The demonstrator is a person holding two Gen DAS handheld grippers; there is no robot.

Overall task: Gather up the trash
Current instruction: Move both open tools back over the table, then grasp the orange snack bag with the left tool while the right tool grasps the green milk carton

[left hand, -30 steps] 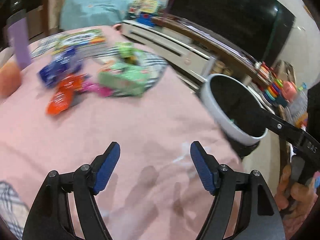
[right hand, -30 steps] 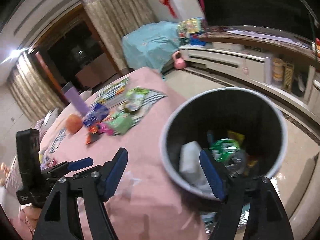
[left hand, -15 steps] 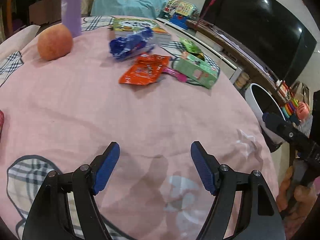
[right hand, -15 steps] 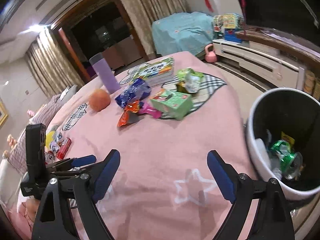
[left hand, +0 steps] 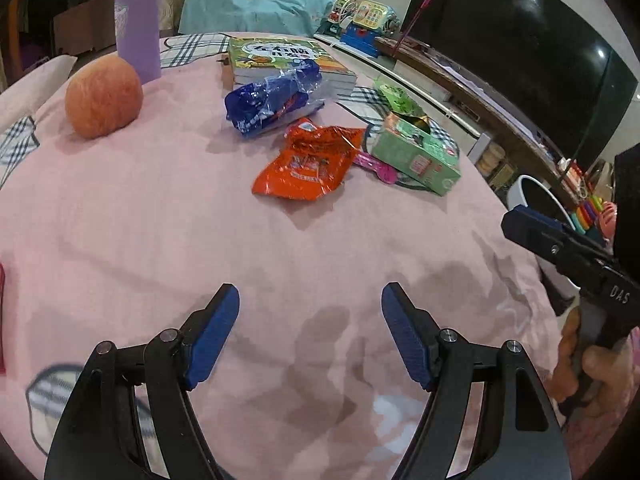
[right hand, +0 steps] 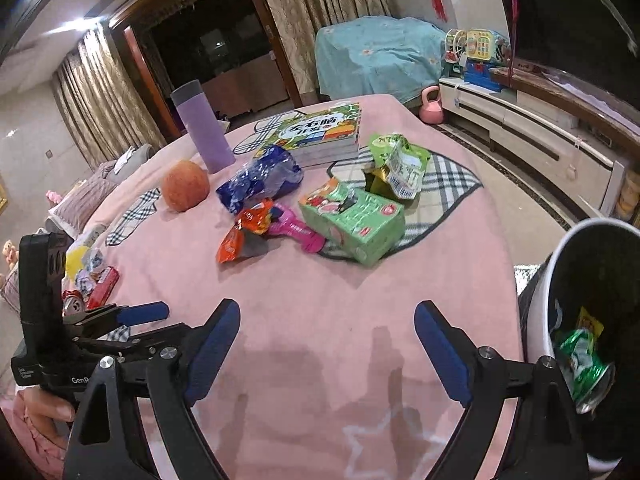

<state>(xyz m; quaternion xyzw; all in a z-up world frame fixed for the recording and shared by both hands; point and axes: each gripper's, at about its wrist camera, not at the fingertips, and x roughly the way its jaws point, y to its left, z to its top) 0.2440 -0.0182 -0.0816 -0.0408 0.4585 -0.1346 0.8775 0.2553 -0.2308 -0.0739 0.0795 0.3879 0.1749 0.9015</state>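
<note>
On the pink tablecloth (left hand: pixel 160 220) lie an orange wrapper (left hand: pixel 308 160) (right hand: pixel 244 232), a blue wrapper (left hand: pixel 272 100) (right hand: pixel 260 178), a green carton (left hand: pixel 416 152) (right hand: pixel 352 216), a pink wrapper (right hand: pixel 298 230) and a green packet (right hand: pixel 398 162). A white bin (right hand: pixel 560 280) with trash inside stands off the table's right edge. My left gripper (left hand: pixel 310 336) is open and empty, above bare cloth short of the wrappers. My right gripper (right hand: pixel 328 352) is open and empty, over the near table edge left of the bin.
An apple (left hand: pixel 104 98), a purple bottle (left hand: pixel 138 26) and a book (left hand: pixel 288 60) sit behind the wrappers. A crushed can and red wrapper (right hand: pixel 100 284) lie at the table's left. A TV stand (right hand: pixel 520 120) and toys line the right wall.
Both grippers swung left from the bin to face the table. The wrappers are now nearer and centred. Both stay open and empty.
</note>
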